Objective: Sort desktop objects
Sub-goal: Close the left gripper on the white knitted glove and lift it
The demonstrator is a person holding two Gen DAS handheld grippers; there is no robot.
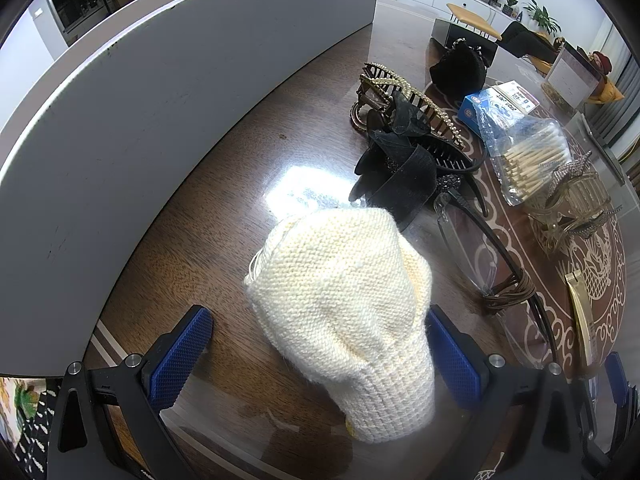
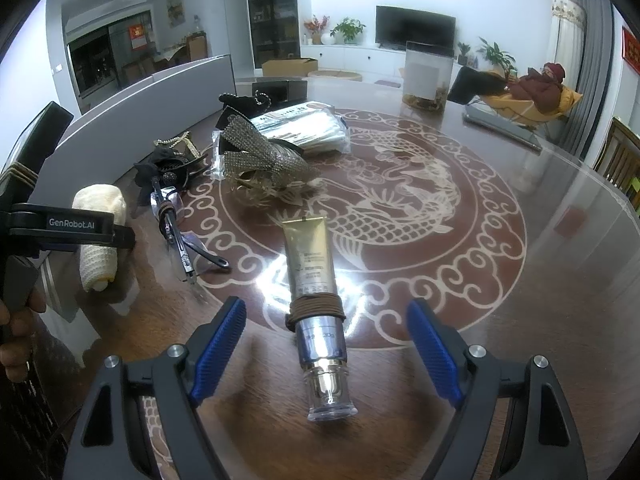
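Observation:
A cream knitted piece [image 1: 344, 312] lies on the glass table between the blue pads of my open left gripper [image 1: 316, 354]; the right pad [image 1: 454, 364] is close to it, the left pad [image 1: 180, 356] stands apart. It also shows in the right wrist view [image 2: 98, 236]. A gold cosmetic tube [image 2: 314, 276] with a brown hair tie [image 2: 316, 308] round it lies between the fingers of my open right gripper [image 2: 326, 354], untouched. Glasses [image 1: 476, 248] lie to the right of the knit.
A grey board [image 1: 160, 120] curves along the left. Black bow clip [image 1: 400, 164], gold claw clip [image 1: 400, 96], cotton swabs bag [image 1: 528, 156], rhinestone clips [image 2: 260, 160], mask pack [image 2: 304, 128] and a black pouch [image 1: 458, 68] lie behind. A clear tank [image 2: 426, 76] stands far back.

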